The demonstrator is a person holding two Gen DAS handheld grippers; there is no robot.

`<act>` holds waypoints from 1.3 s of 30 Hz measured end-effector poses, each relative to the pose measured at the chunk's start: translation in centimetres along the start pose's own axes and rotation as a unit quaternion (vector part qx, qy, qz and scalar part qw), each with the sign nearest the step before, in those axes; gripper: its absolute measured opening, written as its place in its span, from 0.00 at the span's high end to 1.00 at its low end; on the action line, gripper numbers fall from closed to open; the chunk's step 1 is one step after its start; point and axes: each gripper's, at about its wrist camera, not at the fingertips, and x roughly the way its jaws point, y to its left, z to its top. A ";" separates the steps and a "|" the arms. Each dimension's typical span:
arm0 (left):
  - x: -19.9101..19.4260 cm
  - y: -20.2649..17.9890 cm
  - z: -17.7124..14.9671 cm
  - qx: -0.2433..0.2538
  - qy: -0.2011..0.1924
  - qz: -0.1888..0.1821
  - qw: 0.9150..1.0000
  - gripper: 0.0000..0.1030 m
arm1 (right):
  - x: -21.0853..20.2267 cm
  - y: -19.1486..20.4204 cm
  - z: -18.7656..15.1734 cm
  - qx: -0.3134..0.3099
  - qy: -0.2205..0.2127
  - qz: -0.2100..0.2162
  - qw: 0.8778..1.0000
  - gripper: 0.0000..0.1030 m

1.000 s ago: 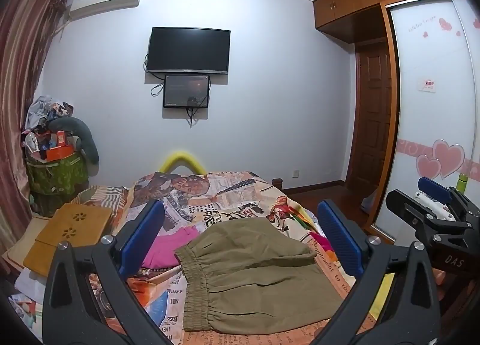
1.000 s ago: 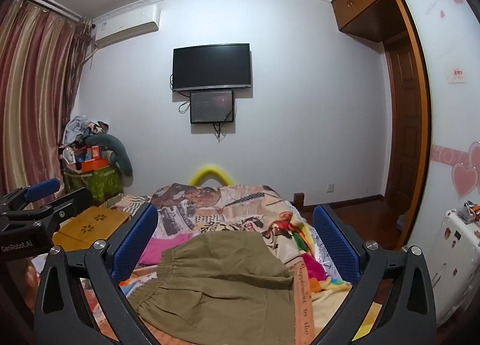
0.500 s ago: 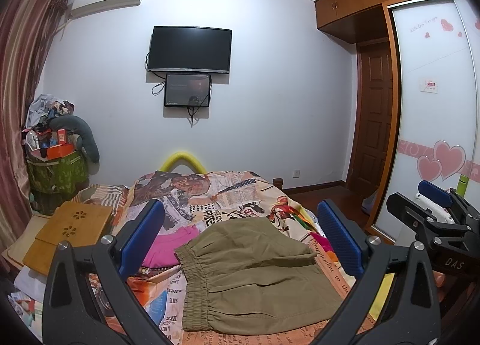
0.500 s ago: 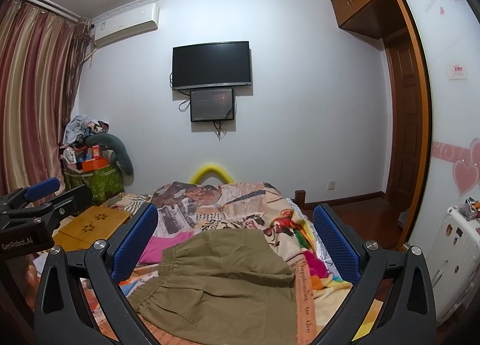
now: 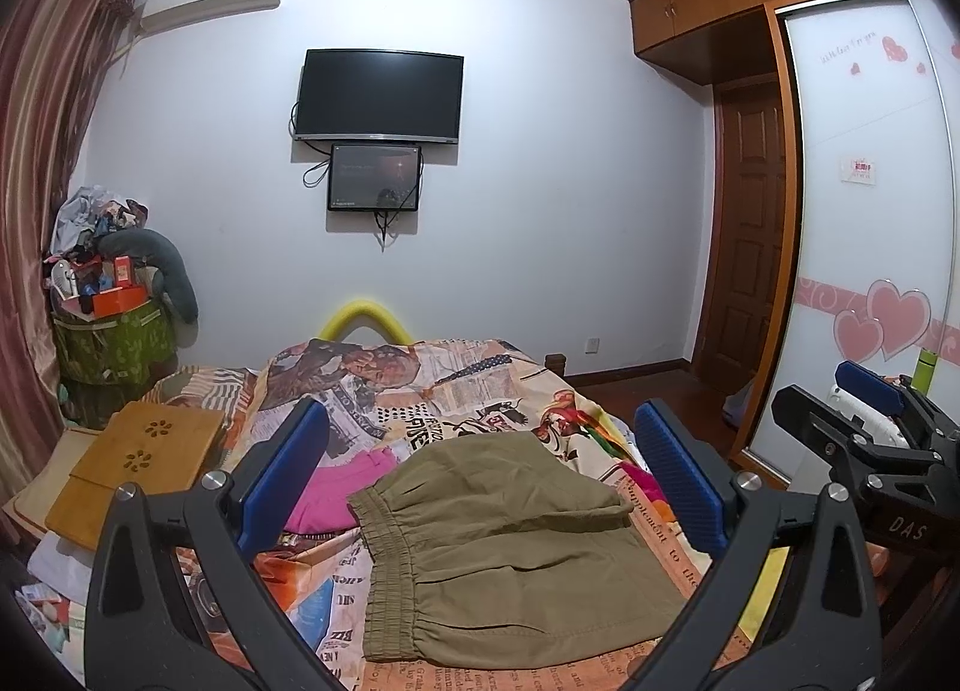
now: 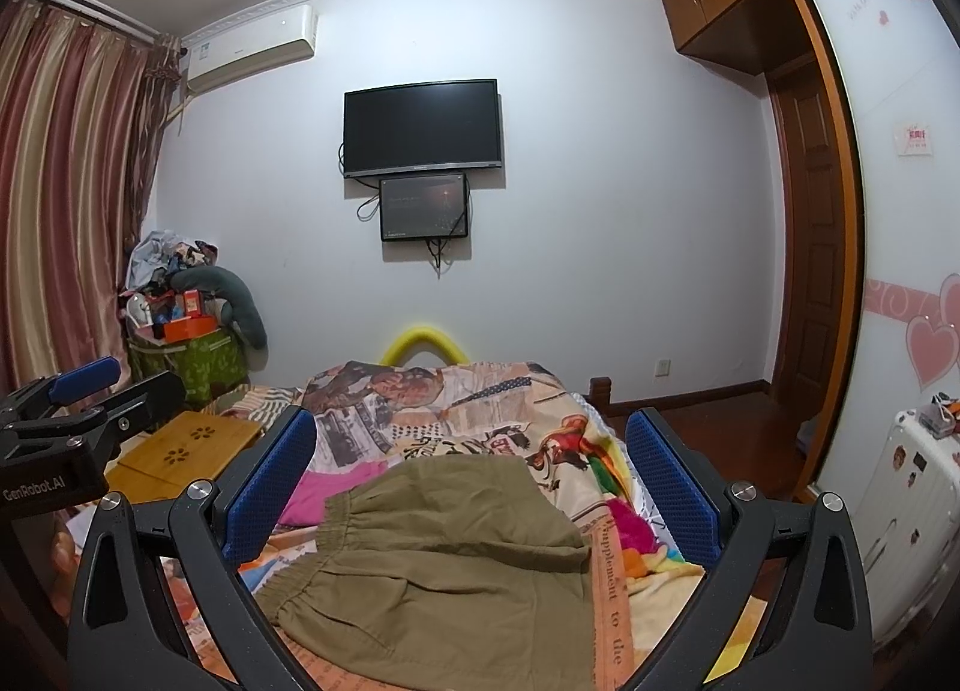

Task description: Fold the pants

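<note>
Khaki pants [image 5: 510, 547] lie folded flat on the printed bedspread [image 5: 420, 391], elastic waistband to the left, beside a pink garment [image 5: 336, 487]. We hold the left gripper [image 5: 480, 487] and right gripper [image 6: 468, 493] above the near edge, both with fingers spread wide and empty. For a clean next fold, we judge each should pinch a corner through every layer; how many layers there are we cannot quite tell from here.
</note>
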 end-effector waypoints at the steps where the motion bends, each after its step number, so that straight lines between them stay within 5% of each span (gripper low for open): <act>1: 0.0 0.0 0.0 0.000 0.000 0.000 1.000 0.00 | -0.1 0.5 -0.4 0.000 0.000 0.000 1.000 0.00; 39: 0.0 -0.1 -0.2 0.007 0.001 0.004 1.000 0.00 | 0.1 -0.2 -0.6 0.004 0.005 0.000 1.000 0.00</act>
